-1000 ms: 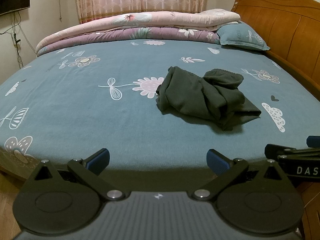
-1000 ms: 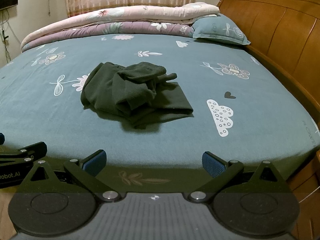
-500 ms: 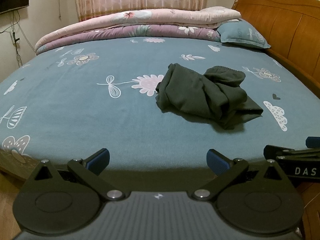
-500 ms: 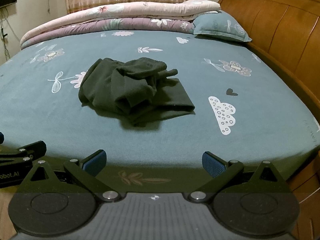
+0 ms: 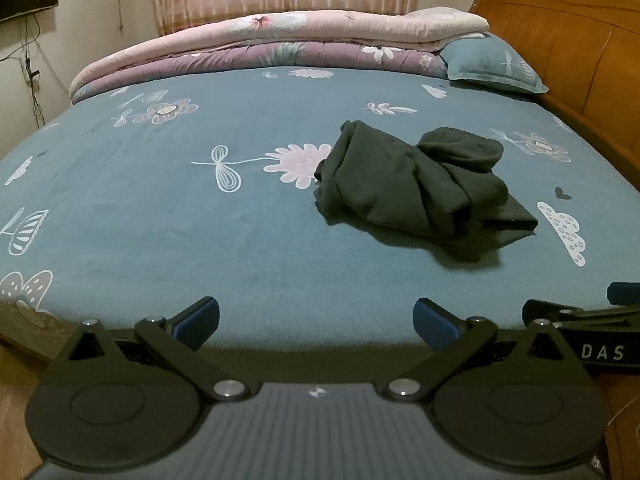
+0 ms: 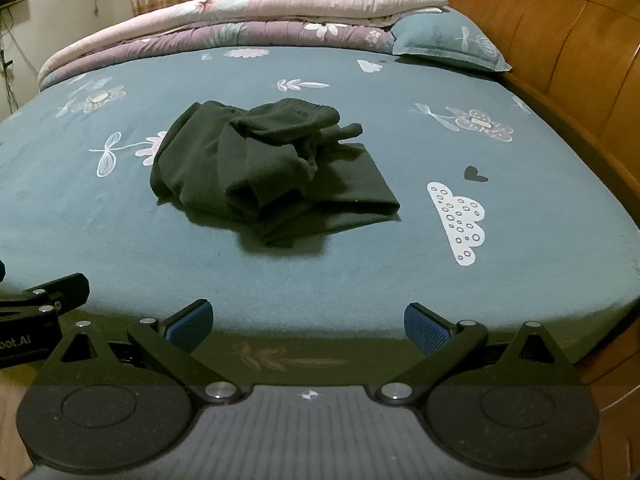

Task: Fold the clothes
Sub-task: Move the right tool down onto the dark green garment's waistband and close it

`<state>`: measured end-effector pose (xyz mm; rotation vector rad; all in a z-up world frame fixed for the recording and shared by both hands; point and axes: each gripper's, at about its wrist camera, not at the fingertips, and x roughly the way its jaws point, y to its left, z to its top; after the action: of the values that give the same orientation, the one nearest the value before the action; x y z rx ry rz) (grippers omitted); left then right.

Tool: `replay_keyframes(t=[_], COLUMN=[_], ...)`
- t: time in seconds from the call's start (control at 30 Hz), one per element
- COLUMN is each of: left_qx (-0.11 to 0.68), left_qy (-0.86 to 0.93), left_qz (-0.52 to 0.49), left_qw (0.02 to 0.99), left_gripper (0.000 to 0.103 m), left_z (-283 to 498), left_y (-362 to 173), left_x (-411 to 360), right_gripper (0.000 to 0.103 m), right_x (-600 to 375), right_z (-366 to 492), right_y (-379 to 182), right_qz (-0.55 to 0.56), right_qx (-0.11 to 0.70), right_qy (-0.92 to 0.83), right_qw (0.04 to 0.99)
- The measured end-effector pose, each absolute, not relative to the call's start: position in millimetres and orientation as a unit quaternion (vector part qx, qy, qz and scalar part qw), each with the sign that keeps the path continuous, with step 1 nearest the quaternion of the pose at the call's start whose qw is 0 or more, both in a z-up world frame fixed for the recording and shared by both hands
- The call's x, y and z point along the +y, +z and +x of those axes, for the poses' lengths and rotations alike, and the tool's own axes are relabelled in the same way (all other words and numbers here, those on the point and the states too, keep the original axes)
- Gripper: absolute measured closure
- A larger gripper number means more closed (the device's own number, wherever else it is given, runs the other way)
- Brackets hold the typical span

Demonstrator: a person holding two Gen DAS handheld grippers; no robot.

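In the left wrist view, the left gripper (image 5: 316,316) sits at the bottom of the frame with its fingers (image 5: 198,318) spread wide and empty. The dark garment (image 5: 420,188) lies crumpled right of centre on the bed (image 5: 160,220), well apart from them.

In the right wrist view, the right gripper (image 6: 308,320) is likewise spread and empty; the garment (image 6: 264,168) lies bunched at centre-left, possibly trousers. Folding seems not yet begun.

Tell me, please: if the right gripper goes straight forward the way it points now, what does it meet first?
Probably the dark green garment, crumpled on the blue sheet. The right gripper is open at the near bed edge, nothing between. Height is unclear; held low, it may touch the sheet first.
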<state>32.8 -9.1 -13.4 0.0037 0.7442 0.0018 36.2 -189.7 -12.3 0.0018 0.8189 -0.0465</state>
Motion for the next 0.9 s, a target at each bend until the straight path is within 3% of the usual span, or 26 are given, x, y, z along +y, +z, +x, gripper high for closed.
replay_keyframes(t=[0.47,0.9], left_qx=[0.37,0.405], left_qy=[0.004,-0.003], left_qz=[0.011,0.029], left_qw=[0.929,0.914], left_gripper=[0.001,0.001], left_z=[74.6,173.1], left_y=[-27.2,-26.9], left_x=[-13.2,-31.8], right_gripper=[0.0,0.0], right_x=[-196.4,-209.4], right_z=[76.6,163.2], right_y=[-27.8,-20.3], right_qz=[0.001,0.02], right_qx=[0.406,0.422], right_qy=[-0.03,0.004], right_qw=[0.913,0.906])
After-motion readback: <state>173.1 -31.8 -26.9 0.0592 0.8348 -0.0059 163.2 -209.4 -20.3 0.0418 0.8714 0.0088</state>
